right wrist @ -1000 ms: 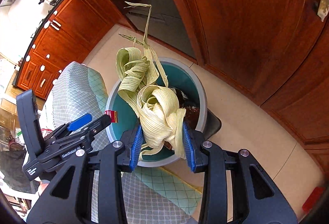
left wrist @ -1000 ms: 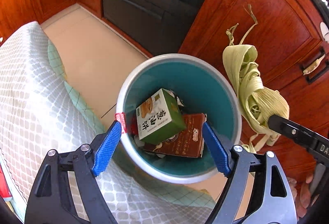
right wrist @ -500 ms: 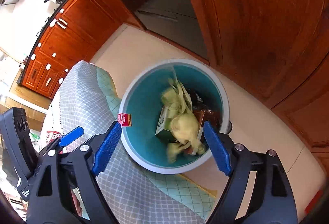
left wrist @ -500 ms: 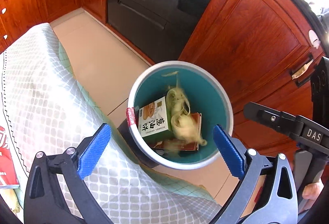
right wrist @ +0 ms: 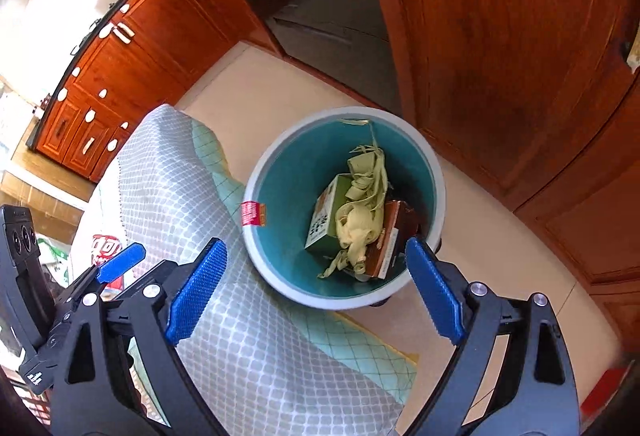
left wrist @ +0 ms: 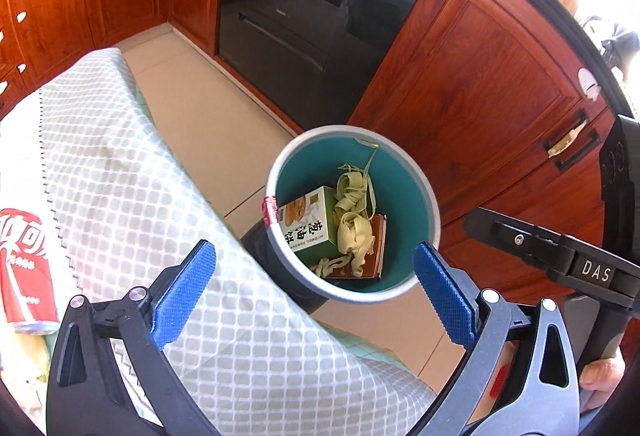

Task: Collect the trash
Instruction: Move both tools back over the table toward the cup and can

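A round bin (left wrist: pixel 430 196) (right wrist: pixel 276 156) with a teal inside stands on the floor beside the table. In it lie a green carton (left wrist: pixel 306 222) (right wrist: pixel 324 220), a brown box (left wrist: pixel 378 244) (right wrist: pixel 394 236) and pale yellow leaf strips (left wrist: pixel 352 224) (right wrist: pixel 356 224) on top. My left gripper (left wrist: pixel 316 292) hangs open above the bin's near rim, nothing between its blue pads. My right gripper (right wrist: pixel 316 286) is above the same rim, its jaws still opening, empty. A red can (left wrist: pixel 24 268) (right wrist: pixel 105 247) lies on the tablecloth at the left.
The table under a white checked cloth (left wrist: pixel 120 176) (right wrist: pixel 176 176) fills the lower left; its edge is next to the bin. Red-brown wooden cabinets (left wrist: pixel 472 84) (right wrist: pixel 500 36) and a dark oven front (left wrist: pixel 304 36) stand behind the bin. Beige floor tiles (right wrist: pixel 280 84) lie between.
The right gripper opened and let go of the leaf strips, which fell into the bin onto the boxes. Both grippers rose and drew back from the bin; the left opened wider.
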`<action>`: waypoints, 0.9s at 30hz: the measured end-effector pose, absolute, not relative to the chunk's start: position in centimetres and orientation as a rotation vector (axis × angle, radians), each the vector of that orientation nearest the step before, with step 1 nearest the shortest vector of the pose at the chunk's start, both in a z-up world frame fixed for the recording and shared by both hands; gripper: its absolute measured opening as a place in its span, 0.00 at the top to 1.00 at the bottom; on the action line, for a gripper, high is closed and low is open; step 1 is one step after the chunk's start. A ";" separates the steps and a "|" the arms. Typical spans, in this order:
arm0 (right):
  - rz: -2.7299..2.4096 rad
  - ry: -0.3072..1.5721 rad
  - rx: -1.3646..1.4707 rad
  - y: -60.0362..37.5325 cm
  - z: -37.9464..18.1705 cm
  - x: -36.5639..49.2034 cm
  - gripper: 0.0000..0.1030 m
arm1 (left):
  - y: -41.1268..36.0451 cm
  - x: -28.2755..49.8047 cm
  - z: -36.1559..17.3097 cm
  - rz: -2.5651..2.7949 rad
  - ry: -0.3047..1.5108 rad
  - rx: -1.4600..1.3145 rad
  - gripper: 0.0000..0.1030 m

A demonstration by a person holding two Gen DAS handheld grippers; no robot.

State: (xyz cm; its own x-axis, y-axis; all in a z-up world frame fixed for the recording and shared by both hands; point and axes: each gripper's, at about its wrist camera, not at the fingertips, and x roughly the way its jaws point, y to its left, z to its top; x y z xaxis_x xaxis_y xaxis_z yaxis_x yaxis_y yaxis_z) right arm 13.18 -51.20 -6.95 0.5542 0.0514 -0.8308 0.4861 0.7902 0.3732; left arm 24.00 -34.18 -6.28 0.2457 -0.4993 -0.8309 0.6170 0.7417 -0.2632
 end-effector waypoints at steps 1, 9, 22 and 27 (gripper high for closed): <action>-0.273 0.958 0.622 -50.7 -6.6 13.1 0.16 | -33.8 24.0 -6.0 -0.761 1.077 0.122 0.04; -0.221 0.944 0.584 -46.6 -4.4 13.2 0.16 | -29.0 23.0 -3.7 -0.718 1.040 0.091 0.04; -0.181 0.924 0.480 -40.3 -0.4 12.3 0.14 | -20.7 21.2 -1.1 -0.661 0.992 -0.008 0.04; -0.174 0.923 0.440 -38.0 0.5 12.3 0.12 | -17.9 21.2 -0.6 -0.633 0.981 -0.048 0.04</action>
State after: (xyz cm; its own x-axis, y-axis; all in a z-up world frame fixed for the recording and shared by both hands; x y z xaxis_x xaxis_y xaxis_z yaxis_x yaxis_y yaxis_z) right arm 12.31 -38.00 0.49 0.5973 0.0412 -0.8010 0.3294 0.8980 0.2918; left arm 21.17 -17.89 -0.61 0.3923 -0.5193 -0.7592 0.4777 0.8204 -0.3143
